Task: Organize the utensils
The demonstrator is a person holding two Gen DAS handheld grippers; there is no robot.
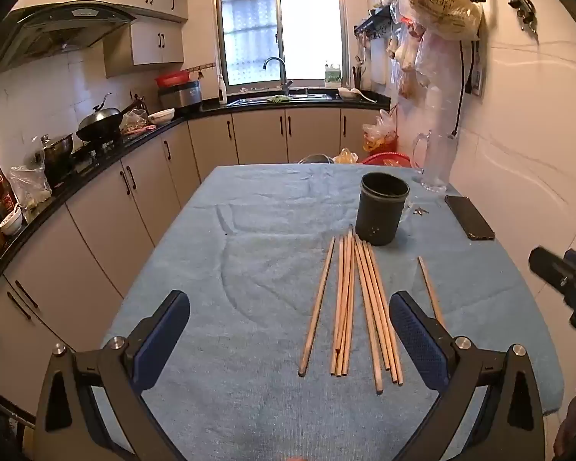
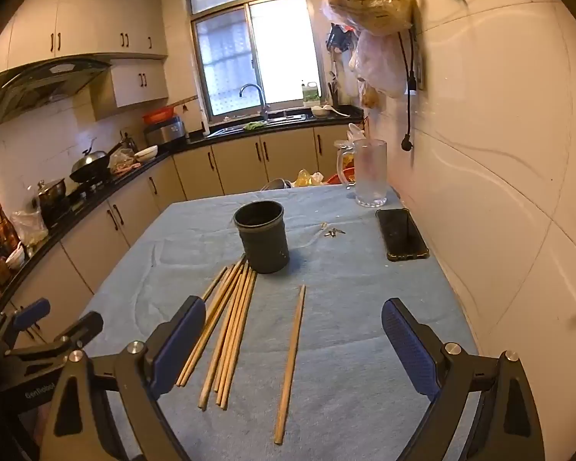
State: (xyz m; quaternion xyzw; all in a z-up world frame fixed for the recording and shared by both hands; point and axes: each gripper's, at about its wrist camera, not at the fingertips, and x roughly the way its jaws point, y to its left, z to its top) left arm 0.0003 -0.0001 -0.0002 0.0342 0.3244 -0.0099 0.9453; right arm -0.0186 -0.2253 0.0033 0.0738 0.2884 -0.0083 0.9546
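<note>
Chopsticks loose on tabletop — both grippers empty, sorting not begun.
Left gripper (image 1: 290, 340) and right gripper (image 2: 293, 344): fingers wide, holding nothing. Chopstick bundle (image 1: 355, 307) lies touching the dark holder cup (image 1: 382, 209); 1 stray chopstick (image 2: 291, 361) lies apart. Next move — likely closing on a stick. Only the right view shows the phone (image 2: 401, 234) whole.

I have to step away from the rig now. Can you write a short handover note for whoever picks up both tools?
Left tool: open, empty, above the bundle of wooden chopsticks.
Right tool: open, empty, over the single stray wooden chopstick.
All chopsticks lie flat on the blue cloth-covered table, before the upright dark cylindrical holder.
Done: nothing visibly in the holder.
Left: put every chopstick in the holder.
</note>
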